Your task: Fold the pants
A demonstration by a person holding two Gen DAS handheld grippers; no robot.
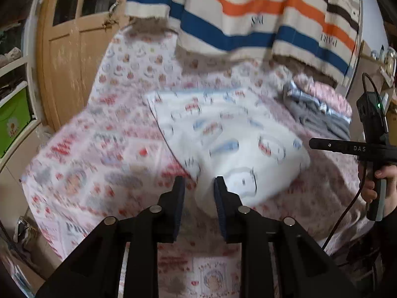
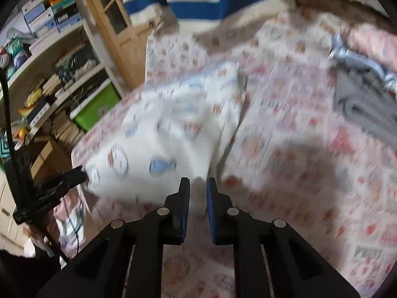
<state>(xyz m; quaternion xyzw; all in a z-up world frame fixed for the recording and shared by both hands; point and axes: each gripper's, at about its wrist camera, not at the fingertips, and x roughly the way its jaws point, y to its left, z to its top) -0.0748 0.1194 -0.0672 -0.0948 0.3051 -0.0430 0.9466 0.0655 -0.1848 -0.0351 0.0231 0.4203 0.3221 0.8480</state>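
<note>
Both tools, left (image 1: pixel 199 182) and right (image 2: pixel 198 183), pinch blurred white pants (image 1: pixel 223 136).

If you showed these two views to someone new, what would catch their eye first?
Probably the white printed pants, lying mid-bed on the pink patterned bedsheet, with both grippers pinching cloth at their near edge: the left gripper and the right gripper. Next, the bold blue-and-orange striped blanket hanging behind the bed, and the grey clothes heaped at the bed's right side.
</note>
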